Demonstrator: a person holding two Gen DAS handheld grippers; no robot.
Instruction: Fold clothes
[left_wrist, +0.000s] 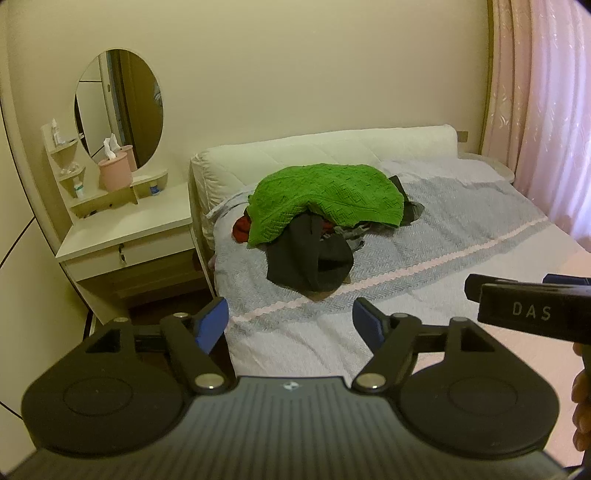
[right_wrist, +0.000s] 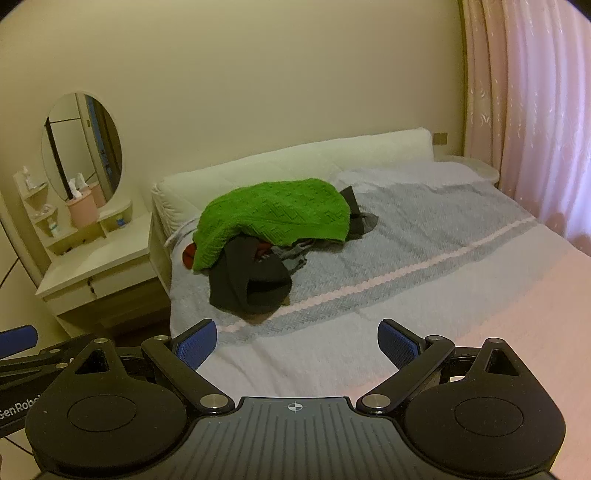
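Black linkage arms and blue pads fill the bottom of both wrist views. Across the lower centre of its frame, the left gripper (left_wrist: 290, 325) has its fingers spread wide with nothing between them; the right gripper (right_wrist: 297, 345) is likewise spread and empty. At the right edge of the left view, the right gripper's body shows. Both hang over the near end of the bed (left_wrist: 461, 236), well apart from the clothes pile (left_wrist: 317, 229) at frame centre. A green knitted sweater (right_wrist: 273, 214) drapes over its top, a dark garment (right_wrist: 251, 284) spilling forward and something red (left_wrist: 242, 229) at its left. In the upper left stands a dressing table (left_wrist: 122, 229) with an oval mirror (left_wrist: 118, 107); pink curtains (right_wrist: 535, 110) hang at the right.
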